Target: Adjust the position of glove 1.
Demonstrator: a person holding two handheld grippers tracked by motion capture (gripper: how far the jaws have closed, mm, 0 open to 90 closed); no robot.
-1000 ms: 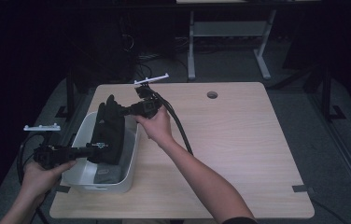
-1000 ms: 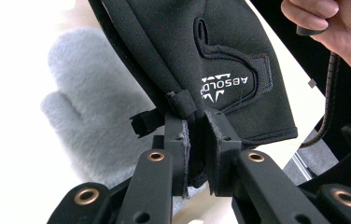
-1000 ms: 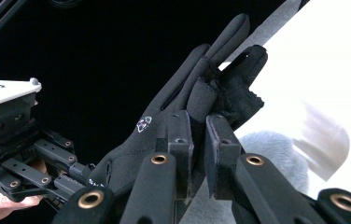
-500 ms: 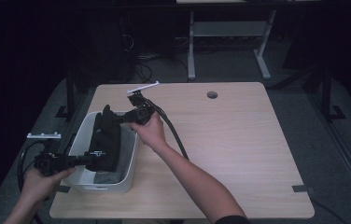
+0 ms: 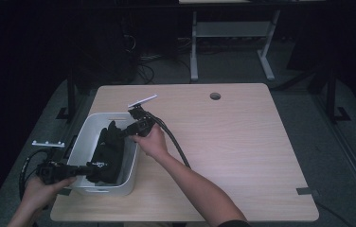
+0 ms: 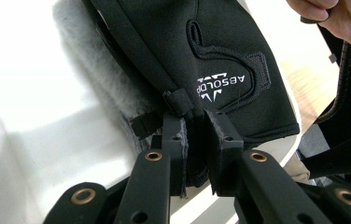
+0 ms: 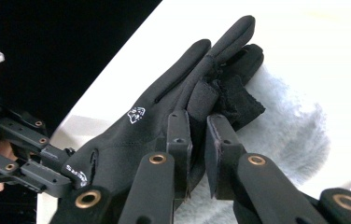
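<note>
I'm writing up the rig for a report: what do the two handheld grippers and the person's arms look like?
Both the left gripper and the right gripper are black, each with two flat jaws on link arms pinned by brass-coloured rivets. Each carries a pale bar-shaped plate on top and trails a thick black cable. The forearms are bare; a dark sleeve edge shows near the right elbow.

In the left gripper view the glove's point(image 6: 220, 60) fingers run off the top edge, and the printed word on its cuff ends at a seam. In the high view the glove point(image 5: 106, 152) is a dark heap inside the white bin point(image 5: 128, 177), its shape unclear.
</note>
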